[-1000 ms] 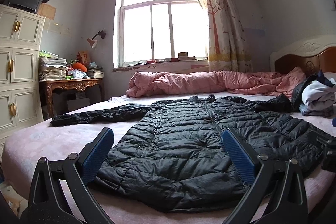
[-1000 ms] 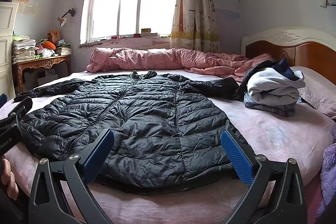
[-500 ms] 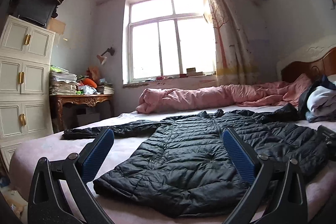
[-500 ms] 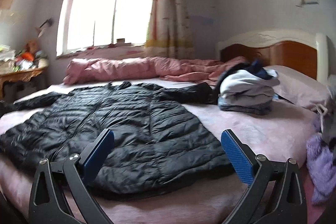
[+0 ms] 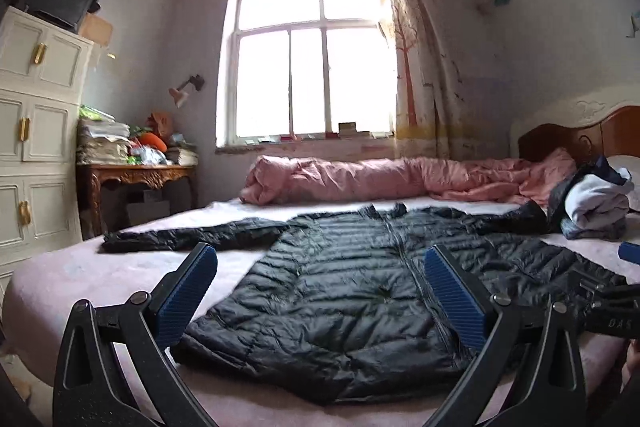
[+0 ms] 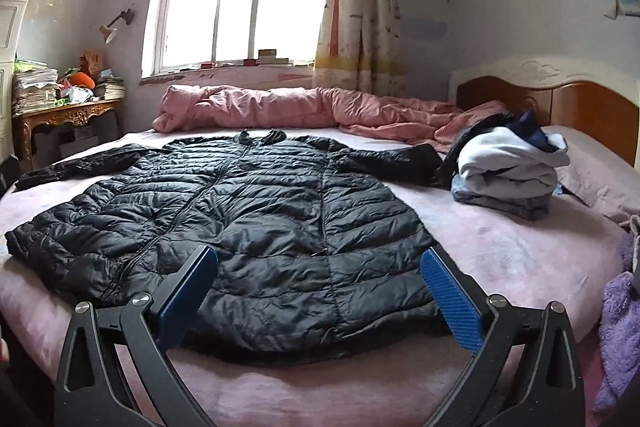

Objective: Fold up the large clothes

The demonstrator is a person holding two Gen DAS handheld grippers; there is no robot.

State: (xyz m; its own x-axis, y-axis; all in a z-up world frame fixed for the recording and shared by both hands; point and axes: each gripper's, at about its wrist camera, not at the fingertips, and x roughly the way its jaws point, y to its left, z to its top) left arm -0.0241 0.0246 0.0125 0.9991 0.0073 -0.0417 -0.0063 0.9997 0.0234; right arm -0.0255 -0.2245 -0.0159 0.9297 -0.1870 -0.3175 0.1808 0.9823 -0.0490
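Note:
A black quilted down jacket (image 5: 360,291) lies flat on the pink bed, front up, zipper closed, sleeves spread to both sides. It also shows in the right wrist view (image 6: 248,219). My left gripper (image 5: 320,295) is open and empty, hovering just above the jacket's hem at its left half. My right gripper (image 6: 320,295) is open and empty, near the hem at its right half. The right gripper's body shows at the right edge of the left wrist view (image 5: 608,307).
A rolled pink quilt (image 6: 280,107) lies along the far side of the bed. A pile of folded clothes (image 6: 512,167) sits by the headboard (image 6: 560,99). A white cabinet (image 5: 36,131) and cluttered wooden table (image 5: 136,175) stand left. Purple fabric (image 6: 620,339) lies at the right edge.
Both grippers have shifted their view: the left dropped lower and stays low near the hem; the right swung right then back toward the jacket's middle. Jaws stayed open. The jacket has not moved.

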